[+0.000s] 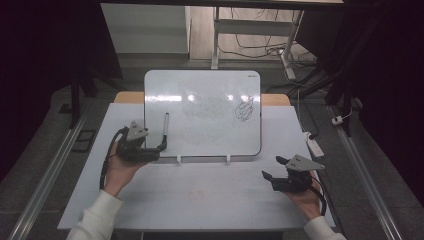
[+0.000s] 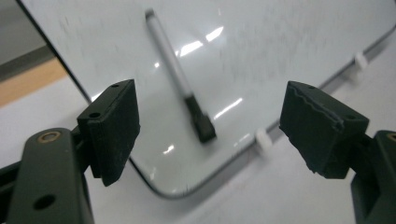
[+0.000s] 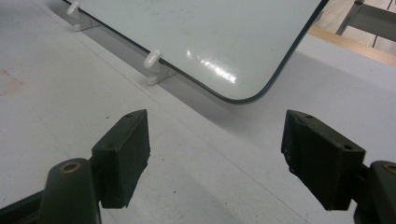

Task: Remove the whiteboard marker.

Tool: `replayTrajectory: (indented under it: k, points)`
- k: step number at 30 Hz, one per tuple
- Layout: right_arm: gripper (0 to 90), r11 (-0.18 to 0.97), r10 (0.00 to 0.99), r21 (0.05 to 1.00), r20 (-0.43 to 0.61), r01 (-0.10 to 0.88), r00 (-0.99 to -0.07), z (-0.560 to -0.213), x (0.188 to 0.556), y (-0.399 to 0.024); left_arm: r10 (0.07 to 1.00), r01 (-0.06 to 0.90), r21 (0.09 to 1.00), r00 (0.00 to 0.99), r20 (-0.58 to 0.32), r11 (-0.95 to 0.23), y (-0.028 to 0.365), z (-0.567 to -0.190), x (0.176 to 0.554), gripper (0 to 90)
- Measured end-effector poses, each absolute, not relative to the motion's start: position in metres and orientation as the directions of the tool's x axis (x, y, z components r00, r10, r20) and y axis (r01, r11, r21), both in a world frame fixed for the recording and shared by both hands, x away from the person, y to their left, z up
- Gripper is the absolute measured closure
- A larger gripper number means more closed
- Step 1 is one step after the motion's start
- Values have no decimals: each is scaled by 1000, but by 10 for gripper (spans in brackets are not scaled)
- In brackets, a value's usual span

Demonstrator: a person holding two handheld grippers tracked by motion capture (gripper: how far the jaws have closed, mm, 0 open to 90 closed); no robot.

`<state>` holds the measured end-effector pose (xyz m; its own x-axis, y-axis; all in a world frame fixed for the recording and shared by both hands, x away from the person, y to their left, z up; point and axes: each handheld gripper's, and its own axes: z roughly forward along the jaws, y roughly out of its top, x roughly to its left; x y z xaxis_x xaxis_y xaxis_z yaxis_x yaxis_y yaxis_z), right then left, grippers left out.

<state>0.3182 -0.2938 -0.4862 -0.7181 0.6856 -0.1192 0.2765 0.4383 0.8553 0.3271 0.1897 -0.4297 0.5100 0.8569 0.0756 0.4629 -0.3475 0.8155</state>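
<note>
A small whiteboard leans back on two white feet at the middle of the table, with a dark scribble near its upper right. A grey marker with a black cap lies against the board's left part, cap down. My left gripper is open just below and in front of the marker, and the marker lies between and beyond its jaws. My right gripper is open over the table at the front right, facing the board's lower right corner, with nothing between its jaws.
The grey tabletop spreads in front of the board. Two white board feet stand at its lower edge. Desk legs and cables lie on the floor beyond the table. A white power strip sits off the table's right edge.
</note>
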Motion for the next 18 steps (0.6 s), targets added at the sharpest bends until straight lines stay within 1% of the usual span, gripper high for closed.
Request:
replayTrajectory:
  k: [3, 5, 9, 18]
  points:
    - [236, 439, 686, 855, -122, 275, -717, -486, 319, -292, 862, 460, 821, 502, 74, -338, 186, -424, 338, 230]
    - [236, 439, 689, 854, -120, 280, -715, -487, 319, -292, 864, 465, 824, 501, 55, -323, 184, -423, 345, 239]
    - [241, 445, 688, 850, -122, 282, -716, -489, 319, -292, 875, 473, 819, 480, 68, -323, 180, -428, 359, 272]
    - [248, 458, 681, 839, -120, 293, -722, -493, 319, -287, 897, 483, 810, 428, 112, -332, 171, -446, 385, 426]
